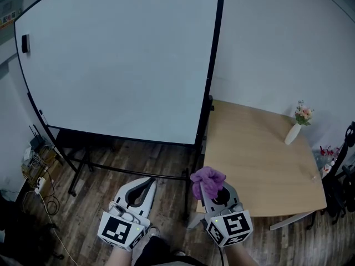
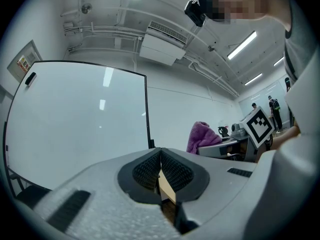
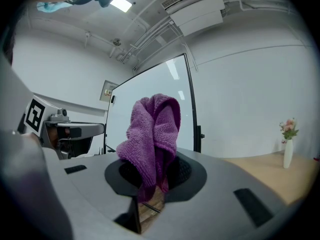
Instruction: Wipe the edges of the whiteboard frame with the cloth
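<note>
Seen from the head view, two hand-held grippers sit along the bottom edge.

1. Left gripper [image 1: 148,183], 7 o'clock. Jaws together, ribbed pads meeting at the tips, empty.
2. Right gripper [image 1: 213,190], 5 o'clock. Jaws clamped narrow on the purple cloth [image 1: 207,177], which bunches upright above the tips; one fold hangs down between the pads.
3. Whiteboard [image 1: 122,60], 10 to 12 o'clock. White face with a thin black frame [image 1: 214,65]. Its right edge runs from 12 o'clock down to centre, its lower edge from 9 o'clock across to centre. The cloth is well apart from every edge, nearest the lower right corner.
4. Small black object [image 1: 25,43] on the board face, 10 o'clock, near the left edge.
5. Wooden table [image 1: 255,165], 3 o'clock, its left edge just beside the frame's right post. A white vase [image 1: 293,133] of flowers stands near its far side.
6. Open room: wood floor [image 1: 138,154] between the grippers and the lower edge, crossed by the black stand bar [image 1: 138,172]. Cables [image 1: 36,165] lie at 8 o'clock.
</note>
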Demonstrator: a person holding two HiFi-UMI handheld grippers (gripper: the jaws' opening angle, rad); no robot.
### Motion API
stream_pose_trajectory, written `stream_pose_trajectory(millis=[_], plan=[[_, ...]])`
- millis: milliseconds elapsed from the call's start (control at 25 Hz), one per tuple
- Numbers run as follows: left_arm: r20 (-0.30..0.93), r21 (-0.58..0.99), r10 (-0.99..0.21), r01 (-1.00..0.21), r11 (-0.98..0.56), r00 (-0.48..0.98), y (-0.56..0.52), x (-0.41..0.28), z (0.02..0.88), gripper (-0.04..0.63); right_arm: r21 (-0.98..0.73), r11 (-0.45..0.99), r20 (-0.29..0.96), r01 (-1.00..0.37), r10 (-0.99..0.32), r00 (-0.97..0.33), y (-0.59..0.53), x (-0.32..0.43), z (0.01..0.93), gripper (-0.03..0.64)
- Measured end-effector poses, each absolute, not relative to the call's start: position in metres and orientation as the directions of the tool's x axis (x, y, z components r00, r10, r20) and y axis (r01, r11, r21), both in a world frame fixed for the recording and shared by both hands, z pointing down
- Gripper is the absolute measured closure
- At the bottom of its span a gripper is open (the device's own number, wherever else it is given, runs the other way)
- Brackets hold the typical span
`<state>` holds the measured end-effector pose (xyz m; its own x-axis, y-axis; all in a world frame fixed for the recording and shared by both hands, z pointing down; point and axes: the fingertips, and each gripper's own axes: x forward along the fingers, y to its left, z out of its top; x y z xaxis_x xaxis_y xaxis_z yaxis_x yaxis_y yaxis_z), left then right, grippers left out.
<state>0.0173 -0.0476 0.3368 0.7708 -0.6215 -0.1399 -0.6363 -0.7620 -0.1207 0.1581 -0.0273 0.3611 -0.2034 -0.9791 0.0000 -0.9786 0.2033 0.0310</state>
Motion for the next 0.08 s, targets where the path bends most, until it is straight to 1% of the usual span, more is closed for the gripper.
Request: stream_pose_trajectory(millis=[80], plan=[[-0.138,-0.12,-0.621,-0.636,-0.762,0.771,-0.0474,0.0186,0.3375,0.578,0.031,0.201,0.0,-0.979,-0.98,-0.201,-0.0268,0.1589,0.3616,0.541]])
